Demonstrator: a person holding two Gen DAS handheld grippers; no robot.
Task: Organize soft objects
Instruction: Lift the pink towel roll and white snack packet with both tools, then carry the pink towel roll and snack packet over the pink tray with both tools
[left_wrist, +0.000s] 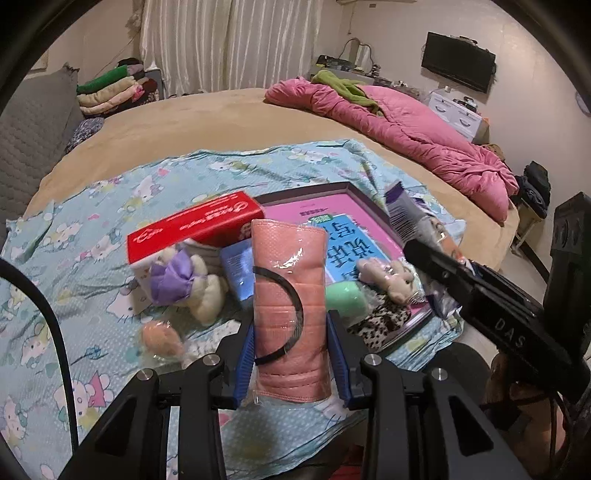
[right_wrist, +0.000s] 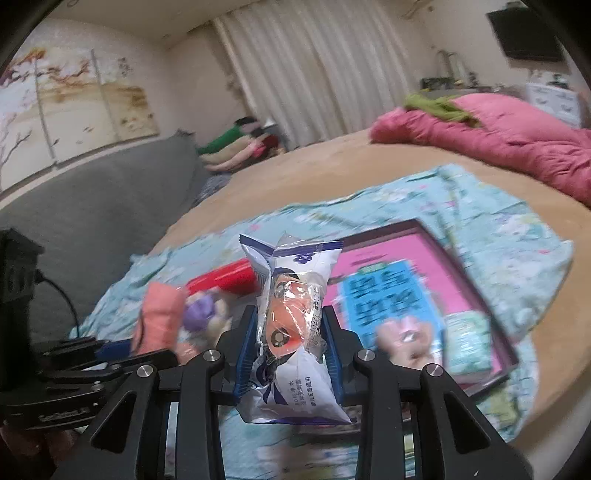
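My left gripper (left_wrist: 291, 354) pinches the pink folded cloth (left_wrist: 289, 295) in its clear wrap, blue pads pressed on both long edges; its long axis runs straight out along my fingers, away from me. My right gripper (right_wrist: 289, 354) is clamped the same way on a white-and-blue wipes packet (right_wrist: 291, 317), crumpled at the waist, its length also in line with the fingers. Both are held up over the blue cat-print sheet (left_wrist: 92, 236). The landmark is the pink tray (left_wrist: 295, 208) lying on that sheet: the cloth hangs over its near-left corner, just beside the red box (left_wrist: 195, 229), while the packet hangs over the tray's near edge — so I judge the right hand nearer. If the tray is the destination, each piece goes forward and down, long axis unchanged
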